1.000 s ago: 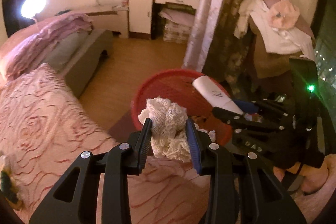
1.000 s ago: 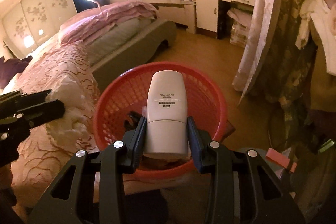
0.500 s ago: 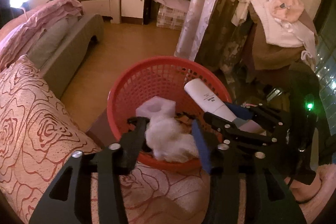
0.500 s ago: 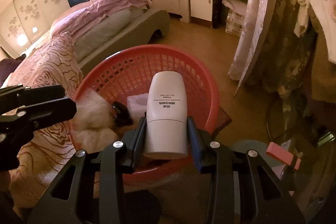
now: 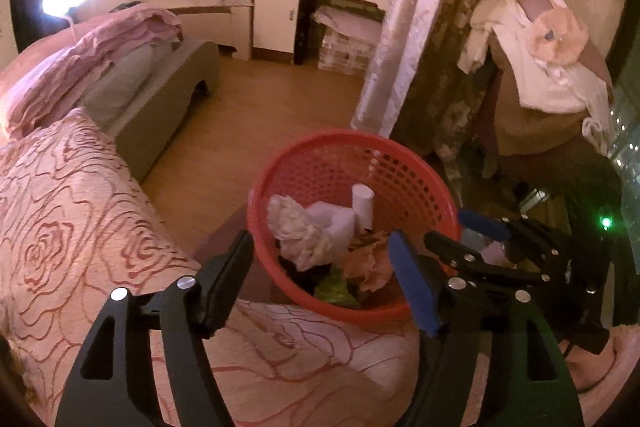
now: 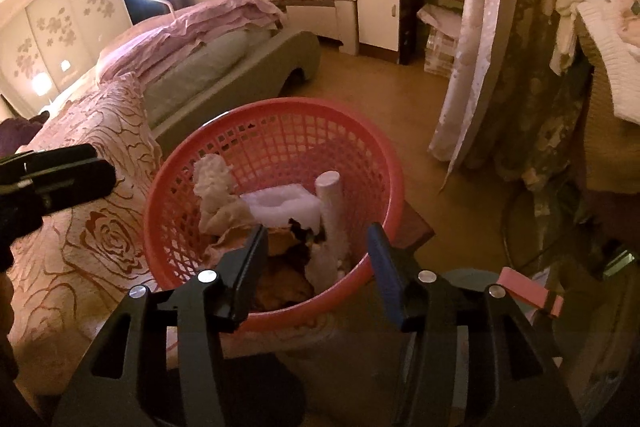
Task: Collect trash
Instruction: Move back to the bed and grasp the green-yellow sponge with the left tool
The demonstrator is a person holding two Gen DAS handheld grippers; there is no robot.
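Observation:
A red mesh basket (image 5: 344,139) (image 6: 280,107) stands beside the bed, below both grippers. Inside lie a crumpled white cloth wad (image 5: 298,227) (image 6: 214,187), a white foam piece (image 5: 334,219) (image 6: 280,207), a white bottle (image 5: 363,205) (image 6: 332,211) standing on end, and brown and green scraps. My left gripper (image 5: 320,243) hangs over the basket's near rim, jaws opening, nothing between them. My right gripper (image 6: 317,233) hovers over the near rim too, jaws opening and empty. Each gripper shows in the other's view: the right gripper (image 5: 460,231), the left gripper (image 6: 56,171).
A bed with a rose-patterned cover (image 5: 80,211) lies to the left, a grey bench (image 6: 240,67) beyond it. A curtain (image 5: 408,27) and a chair piled with clothes (image 5: 540,67) stand right of the basket. Wooden floor (image 5: 256,115) stretches behind.
The left gripper let go of the white cloth wad and the right gripper let go of the white bottle. Both things dropped into the basket, and both pairs of jaws stand wider.

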